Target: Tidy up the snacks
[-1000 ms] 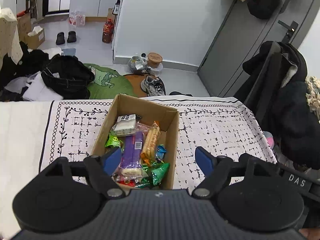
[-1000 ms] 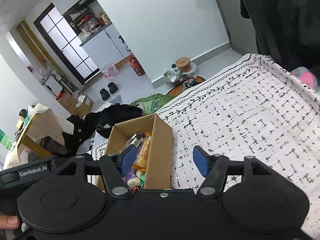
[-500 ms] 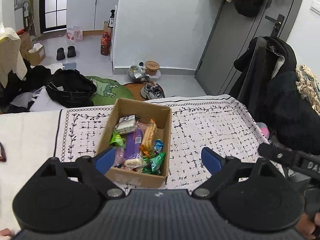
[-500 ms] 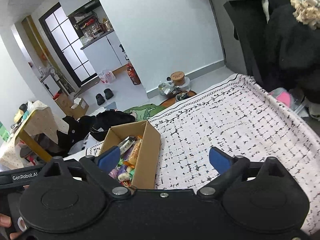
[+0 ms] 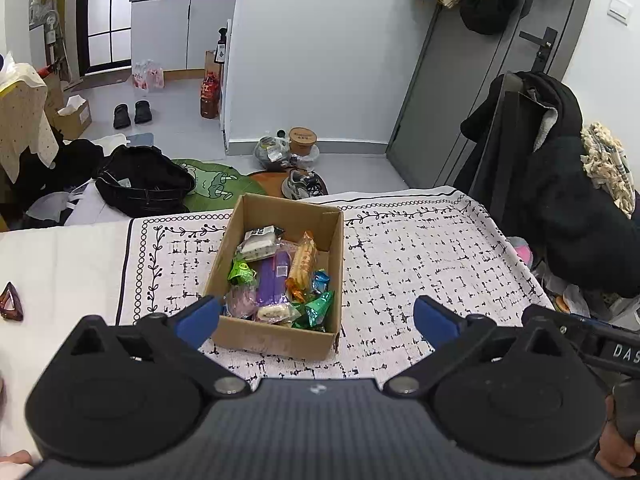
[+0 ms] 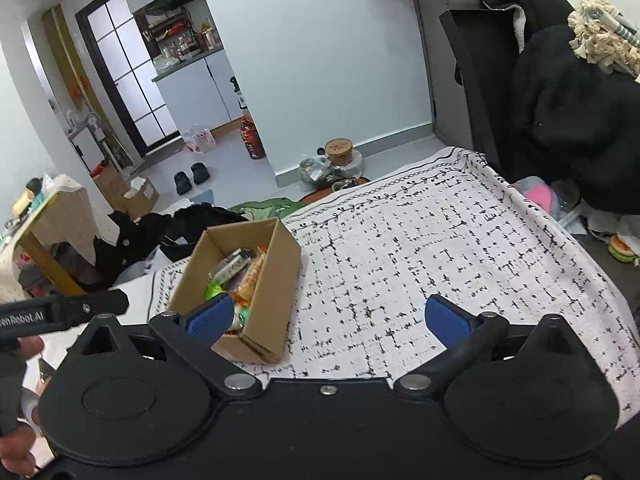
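An open cardboard box (image 5: 240, 340) stands on a white patterned cloth (image 5: 420, 264). It holds several wrapped snacks, among them a purple pack (image 5: 272, 276), an orange biscuit pack (image 5: 302, 262) and green wrappers (image 5: 318, 308). My left gripper (image 5: 316, 320) is open and empty, held back above the box's near end. The box also shows in the right wrist view (image 6: 276, 292), left of centre. My right gripper (image 6: 328, 318) is open and empty, above the cloth to the right of the box.
A brown hair clip (image 5: 10, 302) lies on the white surface at the far left. A chair draped with dark coats (image 5: 540, 184) stands past the cloth's right edge. Clothes, shoes and jars lie on the floor beyond the far edge (image 5: 296, 152).
Both grippers have pulled back and up from the box and opened wider. The box now looks smaller and farther away in both views.
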A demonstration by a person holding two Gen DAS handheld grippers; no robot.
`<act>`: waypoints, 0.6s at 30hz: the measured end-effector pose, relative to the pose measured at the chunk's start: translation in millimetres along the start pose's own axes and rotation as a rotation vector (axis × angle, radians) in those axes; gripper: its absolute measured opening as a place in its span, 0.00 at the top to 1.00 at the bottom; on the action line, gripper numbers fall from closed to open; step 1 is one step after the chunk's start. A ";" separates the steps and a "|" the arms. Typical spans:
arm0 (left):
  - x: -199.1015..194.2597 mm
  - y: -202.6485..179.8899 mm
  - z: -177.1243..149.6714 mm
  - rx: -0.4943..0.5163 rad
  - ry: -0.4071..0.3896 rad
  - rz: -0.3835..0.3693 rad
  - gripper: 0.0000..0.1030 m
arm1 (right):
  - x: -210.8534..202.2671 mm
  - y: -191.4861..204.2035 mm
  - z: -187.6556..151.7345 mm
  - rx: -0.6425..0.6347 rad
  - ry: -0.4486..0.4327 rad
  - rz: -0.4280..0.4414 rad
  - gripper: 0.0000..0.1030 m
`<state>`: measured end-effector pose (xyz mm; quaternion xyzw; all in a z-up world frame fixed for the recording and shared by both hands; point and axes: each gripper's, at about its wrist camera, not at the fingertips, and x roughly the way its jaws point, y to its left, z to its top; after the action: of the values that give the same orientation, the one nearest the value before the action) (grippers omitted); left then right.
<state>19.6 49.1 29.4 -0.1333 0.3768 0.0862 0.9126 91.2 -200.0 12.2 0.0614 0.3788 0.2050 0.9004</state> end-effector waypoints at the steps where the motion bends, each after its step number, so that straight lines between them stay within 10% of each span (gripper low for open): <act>1: -0.9 -0.2 -1.3 0.001 -0.001 0.001 0.00 | -0.7 0.7 -2.1 -0.004 0.004 -0.007 0.00; 18: -9.4 6.6 -23.0 0.066 -0.004 0.012 0.00 | -5.7 22.3 -30.9 -0.080 0.013 -0.161 0.00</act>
<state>-4.0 47.8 19.2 -0.1006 0.3782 0.0792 0.9168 58.6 -183.4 0.1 -0.0066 0.3797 0.1471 0.9133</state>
